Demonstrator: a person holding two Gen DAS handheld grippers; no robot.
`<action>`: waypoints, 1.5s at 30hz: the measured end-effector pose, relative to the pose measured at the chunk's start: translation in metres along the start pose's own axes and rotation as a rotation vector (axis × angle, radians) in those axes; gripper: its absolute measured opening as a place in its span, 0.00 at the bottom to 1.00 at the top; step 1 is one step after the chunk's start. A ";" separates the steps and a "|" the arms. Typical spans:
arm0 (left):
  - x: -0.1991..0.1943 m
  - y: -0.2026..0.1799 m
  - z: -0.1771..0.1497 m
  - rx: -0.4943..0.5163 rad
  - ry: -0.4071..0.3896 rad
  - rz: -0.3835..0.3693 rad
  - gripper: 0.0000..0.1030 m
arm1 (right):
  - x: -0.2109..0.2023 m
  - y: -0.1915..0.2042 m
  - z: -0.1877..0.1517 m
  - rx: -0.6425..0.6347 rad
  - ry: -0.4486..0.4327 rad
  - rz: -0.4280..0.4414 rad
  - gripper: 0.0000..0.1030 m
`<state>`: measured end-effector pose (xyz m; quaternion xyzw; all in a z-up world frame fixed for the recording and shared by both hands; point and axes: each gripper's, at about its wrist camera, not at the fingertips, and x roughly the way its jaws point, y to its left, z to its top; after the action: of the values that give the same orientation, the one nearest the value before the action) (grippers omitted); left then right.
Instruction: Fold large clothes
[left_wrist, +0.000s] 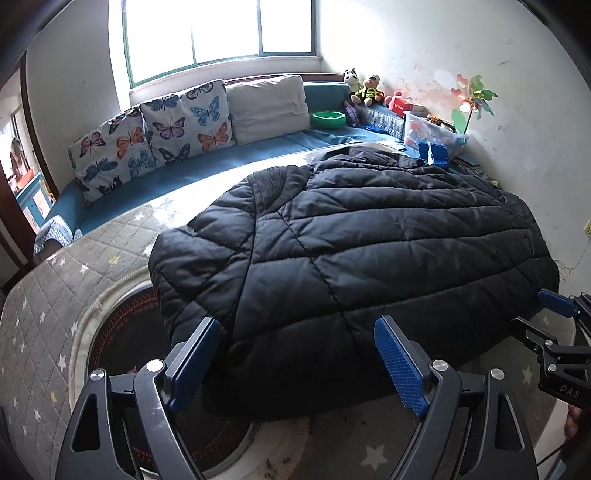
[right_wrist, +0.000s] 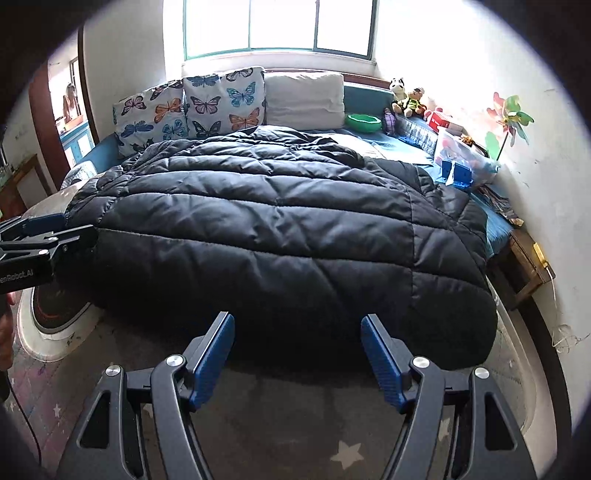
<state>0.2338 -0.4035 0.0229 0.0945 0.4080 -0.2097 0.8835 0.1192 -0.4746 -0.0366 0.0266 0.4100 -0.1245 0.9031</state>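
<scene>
A large black quilted puffer jacket (left_wrist: 351, 251) lies spread flat on the grey star-print mattress (left_wrist: 40, 314); it also fills the middle of the right wrist view (right_wrist: 280, 229). My left gripper (left_wrist: 297, 363) is open and empty, its blue pads either side of the jacket's near hem. My right gripper (right_wrist: 297, 356) is open and empty just in front of the near hem. The right gripper shows at the right edge of the left wrist view (left_wrist: 557, 325). The left gripper shows at the left edge of the right wrist view (right_wrist: 44, 236).
Butterfly cushions (left_wrist: 147, 140), a white pillow (left_wrist: 267, 107), a green bowl (left_wrist: 328, 119), soft toys (left_wrist: 364, 88), a clear toy box (left_wrist: 432, 134) and a pinwheel (left_wrist: 474, 98) line the far bench and right wall. A round dark rug (left_wrist: 122, 350) lies under the jacket's left side. A wooden box (right_wrist: 524, 262) stands at the right.
</scene>
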 end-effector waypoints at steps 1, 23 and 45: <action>-0.001 0.000 -0.002 -0.002 0.009 -0.003 0.89 | -0.001 -0.001 -0.001 0.012 0.004 0.007 0.75; -0.085 -0.011 -0.058 0.034 -0.036 0.000 0.89 | -0.041 0.003 -0.026 0.071 -0.007 -0.043 0.75; -0.134 0.011 -0.109 0.008 -0.043 0.057 0.89 | -0.075 0.033 -0.042 0.085 -0.055 -0.023 0.75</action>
<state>0.0869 -0.3180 0.0542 0.1051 0.3850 -0.1882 0.8974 0.0485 -0.4211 -0.0102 0.0566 0.3798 -0.1530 0.9106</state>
